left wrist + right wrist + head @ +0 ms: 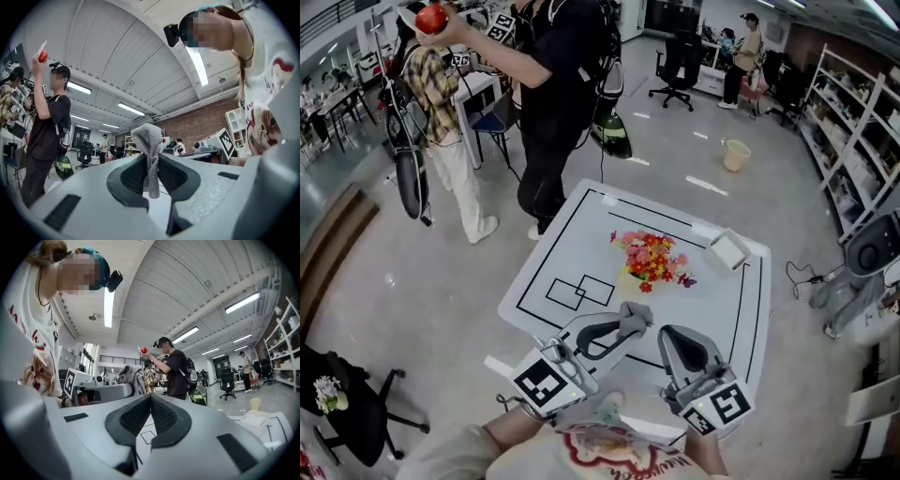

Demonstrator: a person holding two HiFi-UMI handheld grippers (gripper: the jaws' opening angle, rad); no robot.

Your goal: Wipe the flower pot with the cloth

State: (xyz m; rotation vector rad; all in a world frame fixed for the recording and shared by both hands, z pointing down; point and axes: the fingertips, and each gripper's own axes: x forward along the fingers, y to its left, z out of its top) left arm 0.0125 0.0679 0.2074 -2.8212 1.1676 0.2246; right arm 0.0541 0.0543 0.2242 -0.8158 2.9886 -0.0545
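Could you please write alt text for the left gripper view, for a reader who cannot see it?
The left gripper is shut on a grey cloth, whose bunched end sticks up above the jaws. Behind, at left, a person in black holds a red object overhead under a white ceiling.

Bystander [558,84] w/ red item [432,17] raised, bucket [736,155] beyond.

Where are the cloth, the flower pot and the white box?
cloth [147,139]: left gripper view, the bunched part above the jaws.
flower pot [652,257]: head view, the middle of its blooms.
white box [729,250]: head view, its top face.
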